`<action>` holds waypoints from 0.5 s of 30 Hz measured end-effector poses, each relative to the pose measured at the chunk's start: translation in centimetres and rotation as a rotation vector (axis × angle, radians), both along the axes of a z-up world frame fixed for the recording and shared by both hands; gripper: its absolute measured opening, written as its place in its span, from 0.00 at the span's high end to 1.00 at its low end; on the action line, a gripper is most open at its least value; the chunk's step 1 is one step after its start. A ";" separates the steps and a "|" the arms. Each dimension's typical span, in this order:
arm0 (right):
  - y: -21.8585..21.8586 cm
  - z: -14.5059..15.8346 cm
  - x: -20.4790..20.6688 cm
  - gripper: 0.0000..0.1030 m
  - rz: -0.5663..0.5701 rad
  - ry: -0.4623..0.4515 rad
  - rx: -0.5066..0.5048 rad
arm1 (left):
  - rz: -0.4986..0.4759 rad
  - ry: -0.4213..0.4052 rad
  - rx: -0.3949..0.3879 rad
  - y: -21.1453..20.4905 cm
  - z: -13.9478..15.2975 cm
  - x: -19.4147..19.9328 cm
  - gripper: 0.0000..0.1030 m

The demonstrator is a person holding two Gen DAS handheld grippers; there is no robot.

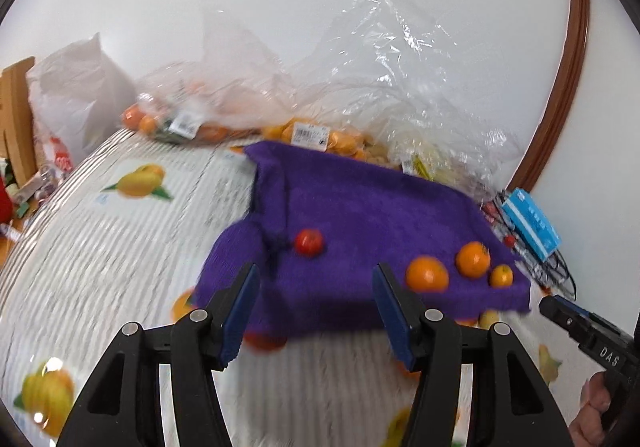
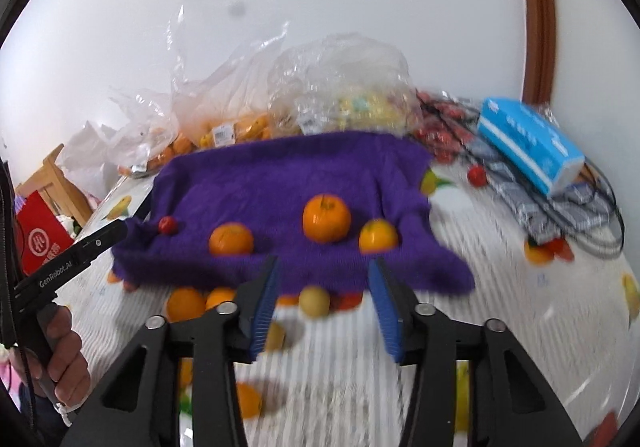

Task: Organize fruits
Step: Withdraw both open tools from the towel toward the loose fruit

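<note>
Both my grippers sit at the bottom of their frames with jaws parted and nothing between the blue pads: the left gripper (image 1: 316, 311) and the right gripper (image 2: 324, 303) are empty, short of the cloth's near edge.

Just past them, at lower centre of the right view, loose fruit lies on the patterned tablecloth (image 2: 500, 287): an orange (image 2: 185, 304), a pale yellow fruit (image 2: 315, 301) and another orange (image 2: 248, 401) nearer the bottom.

Mid-frame, the purple towel (image 2: 280, 175) carries three oranges, the biggest (image 2: 326, 218) among them, plus a small red fruit (image 2: 168, 225) at its left edge.

Further up, bagged oranges (image 2: 236, 133) and clear plastic bags (image 1: 384, 59) remain against the wall, and a blue tissue pack (image 2: 532, 143) sits at right.

I judge the sorting barely begun: four pieces laid out, most still loose or bagged.
</note>
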State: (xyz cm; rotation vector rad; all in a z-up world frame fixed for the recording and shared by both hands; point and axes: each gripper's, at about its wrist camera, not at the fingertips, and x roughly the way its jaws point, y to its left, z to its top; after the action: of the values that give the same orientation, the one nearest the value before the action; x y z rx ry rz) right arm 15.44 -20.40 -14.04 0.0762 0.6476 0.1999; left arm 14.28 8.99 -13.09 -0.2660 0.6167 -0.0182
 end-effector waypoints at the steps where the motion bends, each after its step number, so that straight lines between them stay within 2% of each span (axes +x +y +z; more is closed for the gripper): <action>1: 0.0 -0.3 -0.7 0.62 0.003 0.004 0.004 | 0.001 0.006 0.008 0.1 -0.2 -0.6 0.45; 5: 0.1 -1.0 -2.6 0.68 0.005 0.008 -0.015 | 0.002 0.038 0.052 0.2 -1.3 -3.0 0.45; 6: 0.1 -1.2 -2.9 0.74 0.005 0.009 -0.014 | 0.001 0.044 0.066 0.1 -1.4 -3.5 0.45; 8: 0.0 -1.6 -3.4 0.74 0.014 0.016 -0.011 | 0.010 0.041 0.095 -0.2 -1.5 -4.3 0.45; 11: 0.0 -2.2 -3.5 0.74 0.009 0.024 -0.016 | 0.005 0.047 0.086 -0.1 -1.6 -4.7 0.45; 15: -0.1 -2.9 -3.1 0.74 -0.012 0.015 -0.040 | -0.013 0.138 0.036 0.6 -2.8 -3.3 0.47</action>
State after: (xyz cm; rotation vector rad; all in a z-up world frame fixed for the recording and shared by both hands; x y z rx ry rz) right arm 12.31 -20.50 -16.95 0.0431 0.6659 0.1746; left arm 10.97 9.57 -15.85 -0.2301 0.7553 -0.0012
